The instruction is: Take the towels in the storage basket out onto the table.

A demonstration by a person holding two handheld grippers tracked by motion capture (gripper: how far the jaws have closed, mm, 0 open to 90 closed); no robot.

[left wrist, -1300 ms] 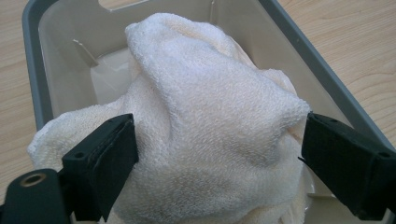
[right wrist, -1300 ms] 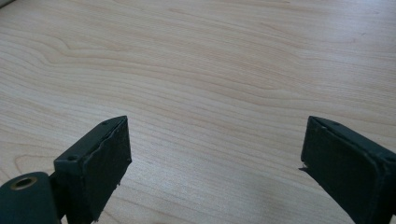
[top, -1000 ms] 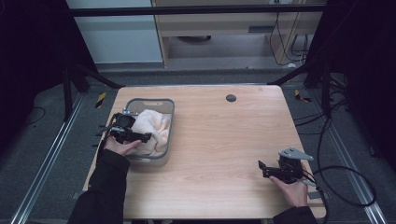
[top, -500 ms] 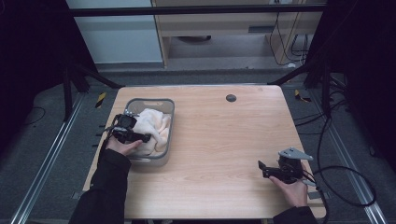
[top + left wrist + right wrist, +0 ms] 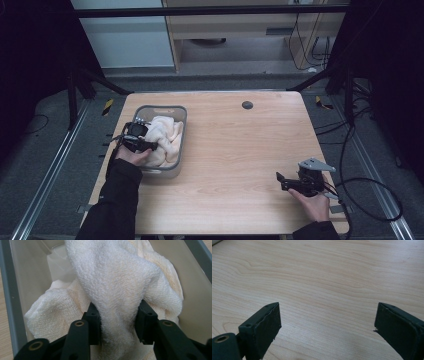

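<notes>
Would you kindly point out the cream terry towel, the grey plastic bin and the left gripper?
cream terry towel (image 5: 117, 285), left gripper view, on the raised fold between the jaws.
grey plastic bin (image 5: 161, 107), high view, on its far rim.
left gripper (image 5: 117, 325), left gripper view, midway between its fingertips, shut on the towel.

high view looked down over the whole table (image 5: 240, 150); left gripper view sat close on its towel (image 5: 117, 297), right gripper view on bare wood.
</notes>
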